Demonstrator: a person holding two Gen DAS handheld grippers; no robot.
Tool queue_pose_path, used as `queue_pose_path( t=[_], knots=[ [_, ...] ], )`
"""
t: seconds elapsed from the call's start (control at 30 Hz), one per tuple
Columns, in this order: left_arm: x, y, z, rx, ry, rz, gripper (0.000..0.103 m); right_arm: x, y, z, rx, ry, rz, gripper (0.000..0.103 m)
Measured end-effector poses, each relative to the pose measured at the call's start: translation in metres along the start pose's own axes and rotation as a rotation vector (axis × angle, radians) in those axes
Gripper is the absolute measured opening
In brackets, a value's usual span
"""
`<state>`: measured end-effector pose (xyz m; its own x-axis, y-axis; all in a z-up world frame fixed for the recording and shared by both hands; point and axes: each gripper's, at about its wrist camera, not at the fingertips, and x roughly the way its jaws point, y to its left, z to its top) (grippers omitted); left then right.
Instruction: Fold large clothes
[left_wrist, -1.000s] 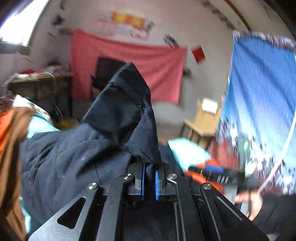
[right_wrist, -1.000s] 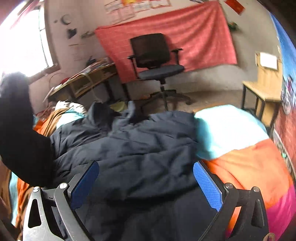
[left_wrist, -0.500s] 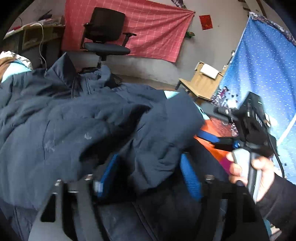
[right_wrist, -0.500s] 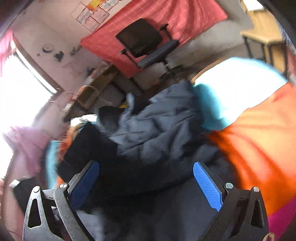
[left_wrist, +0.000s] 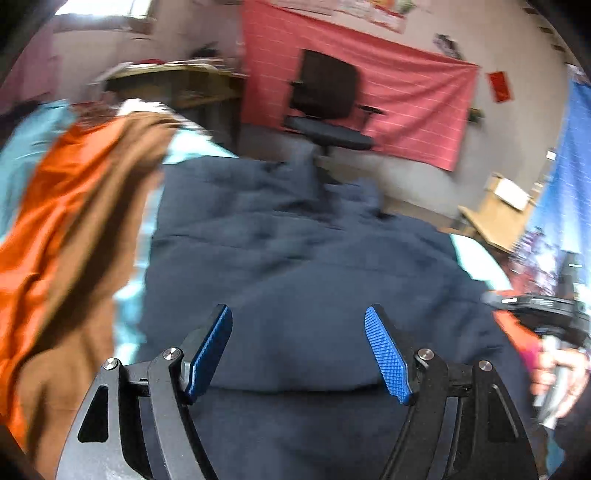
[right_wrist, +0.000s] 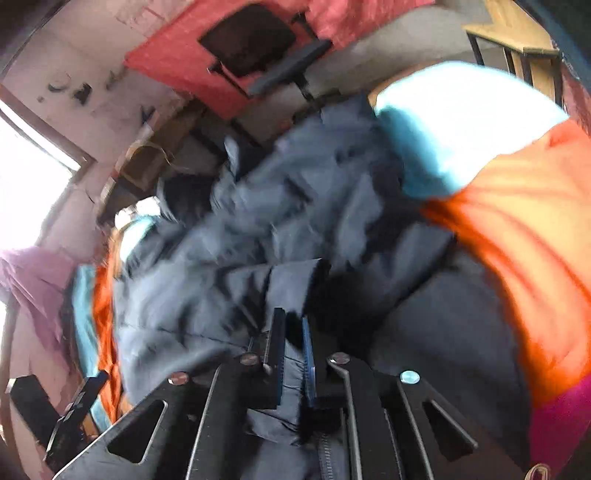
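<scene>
Your right gripper is clamped on the zipper edge of the navy padded jacket sprawled over the colourful bedding, your left gripper hovers wide apart above it, and it looks bulky, soft and slippery, so pinch seams or hems.

Readable text: none in either view.
Papers on wall: coloured sheets above the red cloth, too blurred to read.
Red square sign: no characters can be made out.
White sheet on wooden chair: blank or too small to tell.
</scene>
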<state>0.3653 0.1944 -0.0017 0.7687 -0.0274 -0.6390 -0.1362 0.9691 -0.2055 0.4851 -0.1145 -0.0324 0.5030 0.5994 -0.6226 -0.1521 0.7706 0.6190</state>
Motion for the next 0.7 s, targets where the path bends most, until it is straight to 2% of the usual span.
queue_pose_path(
  t=[0.07,0.2,0.3,0.47,0.57,0.63,0.67,0.7],
  knots=[
    [-0.001,0.017,0.001,-0.036,-0.007,0.049,0.069,-0.018,0.017,0.003,-0.081,-0.076,-0.022,0.005],
    [0.004,0.039,-0.003,-0.079,0.002,0.101,0.069,-0.040,0.054,0.017,-0.202,-0.195,-0.101,0.005],
    [0.016,0.043,-0.008,-0.046,0.033,0.126,0.069,-0.026,0.064,0.026,-0.242,-0.202,-0.203,0.006],
    [0.042,0.036,-0.008,0.004,0.113,0.039,0.069,0.012,0.068,0.013,-0.406,-0.122,-0.380,0.013],
    [0.040,0.027,-0.002,0.046,0.090,-0.007,0.069,0.009,0.073,0.003,-0.456,-0.135,-0.406,0.028],
    [0.040,0.017,0.004,0.085,0.086,-0.025,0.069,0.005,0.084,0.001,-0.458,-0.161,-0.377,0.054],
    [0.043,0.012,0.007,0.101,0.088,-0.031,0.069,0.005,0.089,0.001,-0.462,-0.176,-0.356,0.077],
    [0.047,0.006,0.008,0.126,0.091,-0.035,0.069,0.005,0.096,0.001,-0.473,-0.197,-0.319,0.082]
  ],
)
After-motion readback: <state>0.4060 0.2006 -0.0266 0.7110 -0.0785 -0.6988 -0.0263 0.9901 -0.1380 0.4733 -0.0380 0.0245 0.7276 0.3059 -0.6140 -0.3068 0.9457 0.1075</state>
